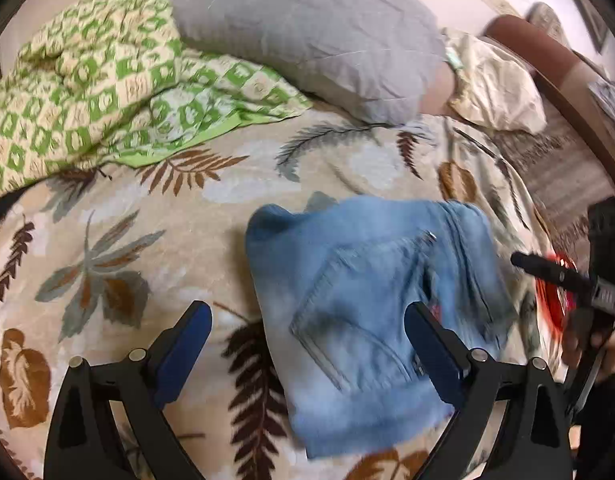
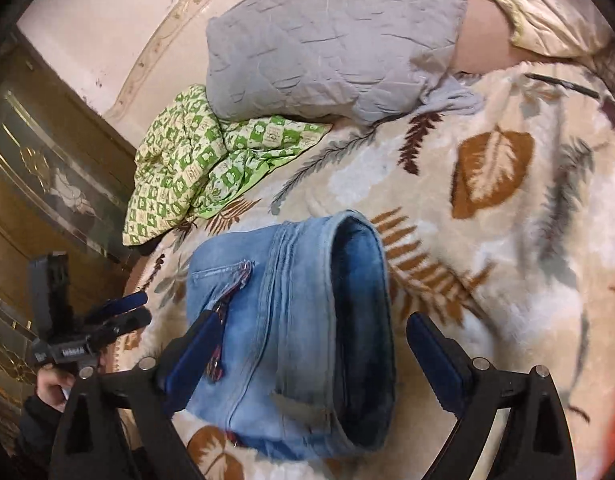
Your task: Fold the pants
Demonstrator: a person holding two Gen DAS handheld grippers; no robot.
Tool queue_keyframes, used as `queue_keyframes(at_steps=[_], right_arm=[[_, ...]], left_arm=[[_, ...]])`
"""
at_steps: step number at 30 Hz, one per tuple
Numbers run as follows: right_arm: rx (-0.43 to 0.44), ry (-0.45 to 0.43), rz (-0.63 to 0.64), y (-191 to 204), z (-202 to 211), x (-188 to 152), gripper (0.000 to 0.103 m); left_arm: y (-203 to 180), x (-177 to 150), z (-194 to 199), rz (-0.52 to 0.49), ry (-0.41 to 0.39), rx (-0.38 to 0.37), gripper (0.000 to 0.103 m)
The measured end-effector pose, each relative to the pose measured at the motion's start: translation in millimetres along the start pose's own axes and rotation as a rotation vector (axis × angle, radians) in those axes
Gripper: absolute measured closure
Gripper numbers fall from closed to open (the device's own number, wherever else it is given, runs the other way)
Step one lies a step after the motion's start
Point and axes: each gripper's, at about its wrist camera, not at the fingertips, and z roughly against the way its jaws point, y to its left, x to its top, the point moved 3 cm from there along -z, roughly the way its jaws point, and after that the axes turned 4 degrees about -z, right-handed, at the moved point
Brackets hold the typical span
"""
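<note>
hovering over the folded jeans (image 2: 291,332), lying at 6 o'clock of the leaf-print blanket (image 2: 495,216), pillow (image 2: 331,44) at 12. left gripper (image 1: 307,356) and right gripper (image 2: 313,360) gaping wide, clamping nothing. risking springback: thick rolled fold probably creeping open unpressed.

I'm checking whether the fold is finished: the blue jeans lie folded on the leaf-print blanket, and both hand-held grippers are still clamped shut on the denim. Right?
Not quite. The jeans do lie folded on the leaf-print blanket, but both wrist views show the left hand-held gripper and right hand-held gripper with jaws wide open, holding nothing.
</note>
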Motion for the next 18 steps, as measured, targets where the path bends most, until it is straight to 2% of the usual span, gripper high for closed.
queue_keyframes(at_steps=[3, 7, 9, 10, 11, 12, 13, 14, 15, 16, 18], right_arm=[[-0.023, 0.009, 0.004, 4, -21, 11, 0.008], [-0.031, 0.028, -0.011, 5, -48, 28, 0.009], [-0.05, 0.069, -0.028, 1, -64, 34, 0.02], [-0.054, 0.087, -0.037, -1, -71, 36, 0.033], [-0.046, 0.108, -0.048, -4, -79, 38, 0.056], [-0.034, 0.125, -0.054, -5, -84, 39, 0.067], [-0.014, 0.135, -0.054, -5, -87, 40, 0.081], [0.001, 0.135, -0.037, -1, -88, 40, 0.091], [-0.005, 0.125, 0.002, 4, -86, 40, 0.092], [-0.018, 0.111, 0.032, 7, -84, 40, 0.093], [-0.036, 0.101, 0.027, 4, -83, 40, 0.094]], left_arm=[[15, 16, -22, 0.068, 0.027, 0.006, 0.006], [34, 32, -45, 0.179, 0.049, -0.031, 0.006], [36, 38, -63, 0.2, 0.094, -0.094, 0.006], [34, 38, -73, 0.182, 0.13, -0.133, 0.006], [32, 39, -80, 0.17, 0.151, -0.144, 0.006], [30, 39, -84, 0.162, 0.156, -0.153, 0.007], [27, 39, -87, 0.154, 0.152, -0.173, 0.013], [22, 41, -89, 0.14, 0.154, -0.213, 0.04], [19, 42, -89, 0.119, 0.154, -0.21, 0.048], [14, 43, -88, 0.077, 0.142, -0.19, 0.05], [14, 41, -94, 0.066, 0.159, -0.158, 0.054]])
